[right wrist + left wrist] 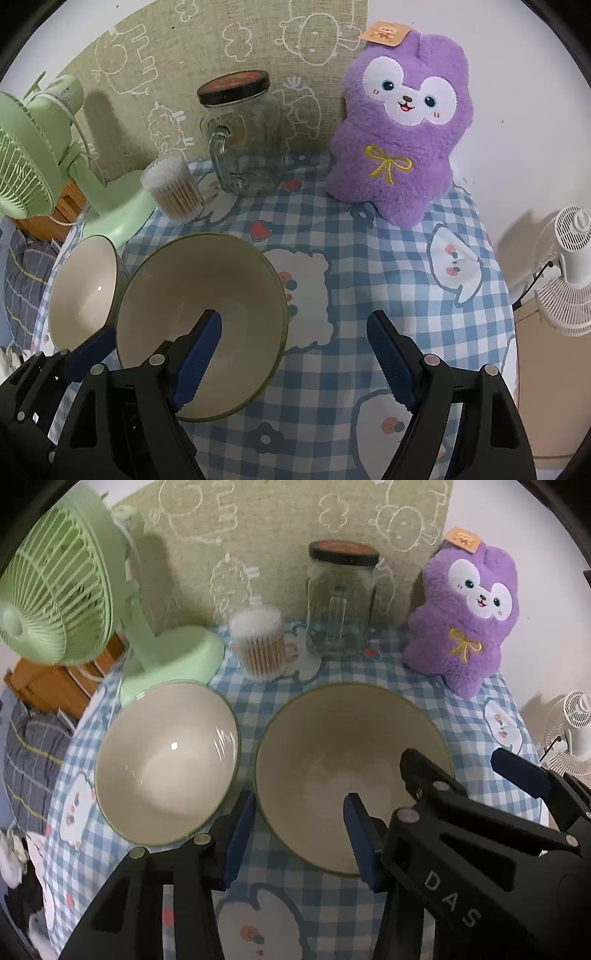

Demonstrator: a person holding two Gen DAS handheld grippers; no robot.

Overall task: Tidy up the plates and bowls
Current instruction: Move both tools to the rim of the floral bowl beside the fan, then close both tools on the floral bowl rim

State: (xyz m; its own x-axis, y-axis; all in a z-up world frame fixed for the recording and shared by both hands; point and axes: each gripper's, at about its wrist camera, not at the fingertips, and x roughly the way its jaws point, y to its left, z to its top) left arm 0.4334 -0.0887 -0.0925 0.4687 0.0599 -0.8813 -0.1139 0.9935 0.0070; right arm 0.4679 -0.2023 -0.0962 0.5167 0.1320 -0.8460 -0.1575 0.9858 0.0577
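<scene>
Two cream bowls with green rims stand side by side on the blue checked tablecloth. In the left wrist view the left bowl (166,760) is empty and the right bowl (347,771) is larger. My left gripper (299,816) is open, its jaws straddling the right bowl's near left rim. My right gripper (450,764) shows there too, open, straddling the right bowl's right rim. In the right wrist view the right gripper (295,332) is open with one finger (201,347) over the right bowl (199,314); the left bowl (83,291) lies beyond.
At the table's back stand a green desk fan (66,602), a cup of cotton swabs (260,642), a lidded glass mug jar (340,605) and a purple plush toy (465,620). A white fan (569,273) stands off the right edge. Bedding (29,760) lies to the left.
</scene>
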